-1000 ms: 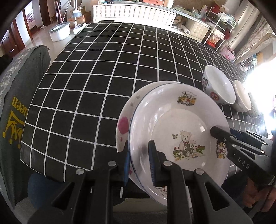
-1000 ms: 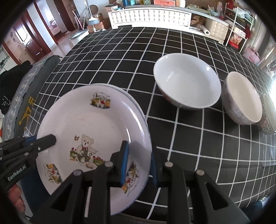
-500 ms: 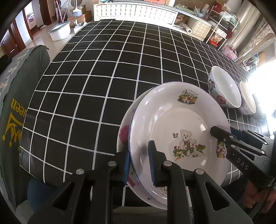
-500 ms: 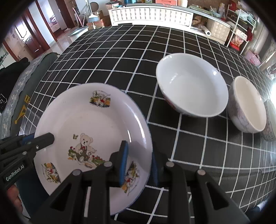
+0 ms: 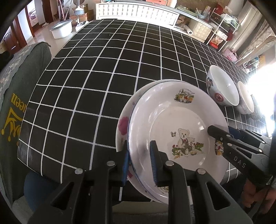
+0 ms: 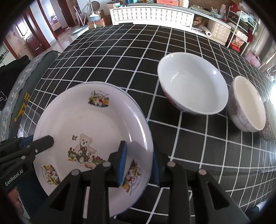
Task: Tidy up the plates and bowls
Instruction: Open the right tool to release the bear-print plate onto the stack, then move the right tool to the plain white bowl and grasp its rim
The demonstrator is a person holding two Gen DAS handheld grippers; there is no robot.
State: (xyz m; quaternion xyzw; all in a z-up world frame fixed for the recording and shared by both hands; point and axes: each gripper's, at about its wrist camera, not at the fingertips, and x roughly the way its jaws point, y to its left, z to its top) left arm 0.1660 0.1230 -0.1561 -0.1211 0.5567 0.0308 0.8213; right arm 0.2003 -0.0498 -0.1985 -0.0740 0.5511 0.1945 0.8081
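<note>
A white teddy-bear plate (image 5: 174,120) (image 6: 96,120) lies on top of a second plate with a pink flower (image 5: 122,124), stacked over the near table edge. My left gripper (image 5: 138,162) is shut on the stack's left rim. My right gripper (image 6: 138,162) is shut on the right rim; it shows in the left wrist view (image 5: 224,137), and the left gripper shows in the right wrist view (image 6: 34,144). A large white bowl (image 6: 191,82) (image 5: 222,89) and a smaller flowered bowl (image 6: 248,103) (image 5: 245,98) stand to the right.
The table wears a black cloth with white grid lines (image 5: 112,69). A third small bowl (image 6: 270,120) sits at the far right. A grey-green chair back with yellow print (image 5: 12,106) stands at the left. Shelves and a white cabinet (image 5: 136,12) lie beyond.
The plate stack has shifted slightly in both views; the upper plate covers more of the flower plate. Both grippers keep their hold.
</note>
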